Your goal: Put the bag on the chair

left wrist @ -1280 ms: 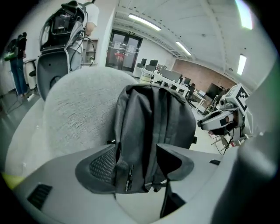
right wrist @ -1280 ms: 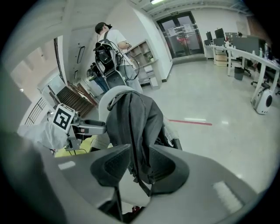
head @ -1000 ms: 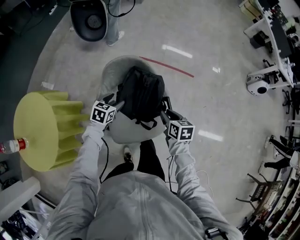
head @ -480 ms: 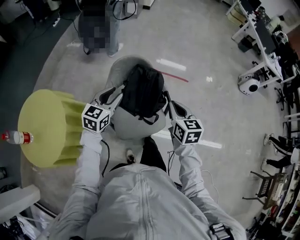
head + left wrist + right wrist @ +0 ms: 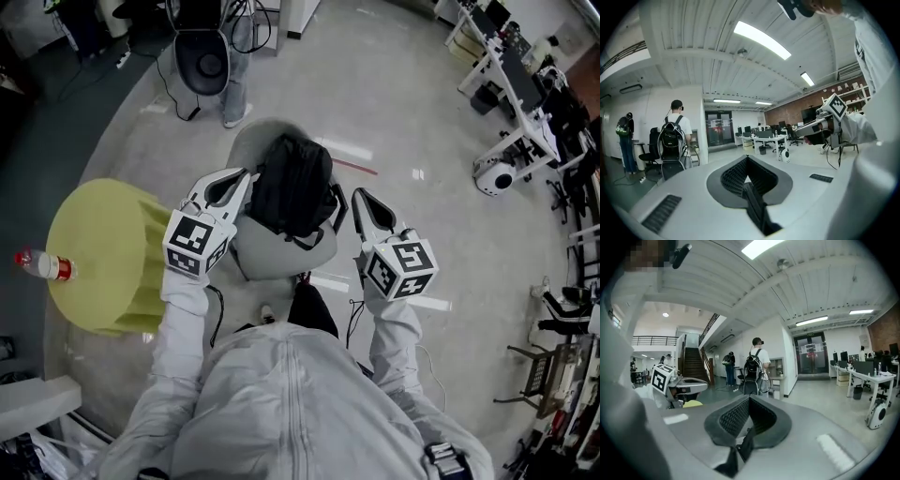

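Black bag lying on grey chair, long axis running away from the person toward chair back, left gripper and right gripper beside it, jaws together and empty, the left ones just closed.

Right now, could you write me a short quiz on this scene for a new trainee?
1. True or false: the black bag lies on the grey chair.
2. What is on the yellow table? A) a bottle B) a cup C) a box
3. Fill in: the left tool and the right tool are both ____, with nothing held.

Key: 1 true; 2 A; 3 shut.
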A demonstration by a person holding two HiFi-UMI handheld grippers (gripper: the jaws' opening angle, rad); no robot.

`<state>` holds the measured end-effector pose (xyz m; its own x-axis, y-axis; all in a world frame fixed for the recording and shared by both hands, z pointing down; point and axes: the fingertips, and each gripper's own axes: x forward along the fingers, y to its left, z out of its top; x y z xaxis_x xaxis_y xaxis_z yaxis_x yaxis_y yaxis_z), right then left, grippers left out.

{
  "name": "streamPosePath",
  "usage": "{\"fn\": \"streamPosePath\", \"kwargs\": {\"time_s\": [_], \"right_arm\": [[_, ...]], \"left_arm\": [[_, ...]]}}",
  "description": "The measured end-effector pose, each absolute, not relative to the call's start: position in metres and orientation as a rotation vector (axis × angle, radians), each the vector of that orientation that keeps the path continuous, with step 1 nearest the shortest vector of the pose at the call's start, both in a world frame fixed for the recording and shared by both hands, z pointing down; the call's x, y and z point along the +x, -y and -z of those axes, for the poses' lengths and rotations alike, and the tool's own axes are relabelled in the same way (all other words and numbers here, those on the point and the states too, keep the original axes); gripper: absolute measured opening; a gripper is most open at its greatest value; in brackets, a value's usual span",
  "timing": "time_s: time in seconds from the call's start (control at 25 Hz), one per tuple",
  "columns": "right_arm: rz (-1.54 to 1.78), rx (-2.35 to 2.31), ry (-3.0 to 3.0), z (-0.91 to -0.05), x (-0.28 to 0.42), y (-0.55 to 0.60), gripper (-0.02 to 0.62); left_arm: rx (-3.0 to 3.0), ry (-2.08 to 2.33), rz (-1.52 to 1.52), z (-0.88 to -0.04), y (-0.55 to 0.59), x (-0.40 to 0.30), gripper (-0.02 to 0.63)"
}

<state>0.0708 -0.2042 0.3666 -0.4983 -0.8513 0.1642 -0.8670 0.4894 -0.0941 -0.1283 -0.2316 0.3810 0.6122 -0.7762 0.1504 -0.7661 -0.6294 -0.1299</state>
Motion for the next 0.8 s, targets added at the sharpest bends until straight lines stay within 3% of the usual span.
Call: {"fn": "streamPosePath", "kwargs": {"time_s": [0.8], "right_arm": [[-0.085, 1.417, 2.595, -0.348, 0.041, 0.166, 0.008]], "left_arm": [[-2.761, -1.183, 0.247, -0.345, 0.196, -0.109, 0.005]]}}
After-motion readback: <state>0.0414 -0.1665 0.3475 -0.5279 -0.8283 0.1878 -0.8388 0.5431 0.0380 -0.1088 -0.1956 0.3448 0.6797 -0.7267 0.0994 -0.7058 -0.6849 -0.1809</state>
